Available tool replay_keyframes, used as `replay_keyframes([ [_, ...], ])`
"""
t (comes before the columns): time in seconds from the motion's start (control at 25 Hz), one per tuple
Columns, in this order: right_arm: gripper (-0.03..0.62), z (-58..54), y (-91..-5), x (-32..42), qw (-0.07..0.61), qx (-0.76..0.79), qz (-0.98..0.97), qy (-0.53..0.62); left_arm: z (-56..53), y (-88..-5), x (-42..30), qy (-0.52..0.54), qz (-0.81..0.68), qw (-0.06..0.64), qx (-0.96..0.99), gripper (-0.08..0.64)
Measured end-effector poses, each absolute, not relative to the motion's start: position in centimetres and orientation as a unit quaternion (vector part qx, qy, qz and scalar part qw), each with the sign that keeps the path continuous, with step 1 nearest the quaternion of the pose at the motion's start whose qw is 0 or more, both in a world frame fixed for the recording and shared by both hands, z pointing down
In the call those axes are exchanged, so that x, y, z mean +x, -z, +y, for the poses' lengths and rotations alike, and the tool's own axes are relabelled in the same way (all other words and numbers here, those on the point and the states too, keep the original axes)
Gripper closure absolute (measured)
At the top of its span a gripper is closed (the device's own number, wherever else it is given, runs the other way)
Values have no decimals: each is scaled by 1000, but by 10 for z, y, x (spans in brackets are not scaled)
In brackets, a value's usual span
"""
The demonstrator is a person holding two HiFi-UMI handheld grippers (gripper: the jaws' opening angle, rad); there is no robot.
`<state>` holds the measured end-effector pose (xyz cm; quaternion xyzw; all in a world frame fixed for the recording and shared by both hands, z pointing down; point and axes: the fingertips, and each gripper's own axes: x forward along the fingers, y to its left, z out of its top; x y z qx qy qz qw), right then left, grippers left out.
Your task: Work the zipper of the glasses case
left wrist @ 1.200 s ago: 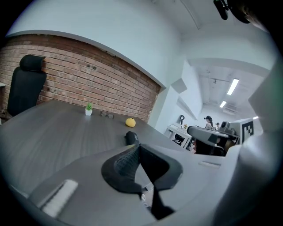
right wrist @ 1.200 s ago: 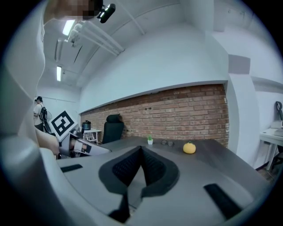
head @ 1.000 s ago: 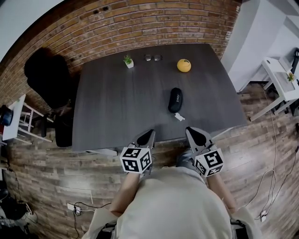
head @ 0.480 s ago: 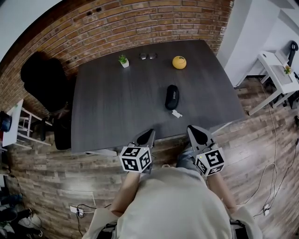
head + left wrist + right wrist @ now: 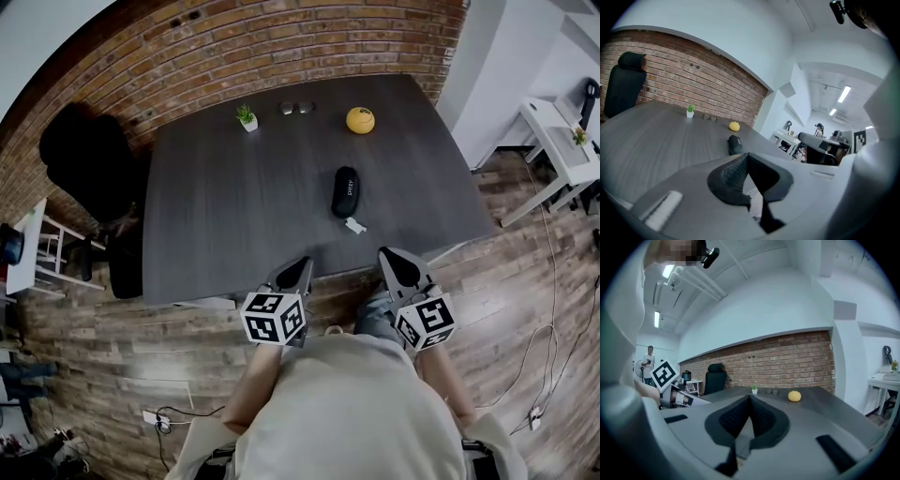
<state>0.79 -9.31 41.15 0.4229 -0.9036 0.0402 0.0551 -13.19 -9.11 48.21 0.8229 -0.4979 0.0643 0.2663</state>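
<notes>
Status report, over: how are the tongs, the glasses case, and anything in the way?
Left tongs and right tongs shut, empty, at the near table edge. Glasses case on the table, untouched. Small white scrap lies just before it.

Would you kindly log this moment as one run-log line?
left gripper: shut, empty | right gripper: shut, empty | glasses case: on table, untouched
</notes>
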Motion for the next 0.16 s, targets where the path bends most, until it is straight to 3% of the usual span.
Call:
replay_keyframes([
  [0.16,589,-101,-409,11,55,425,-903,-39,-97,-482,-133,-66,-499,265,822,551],
])
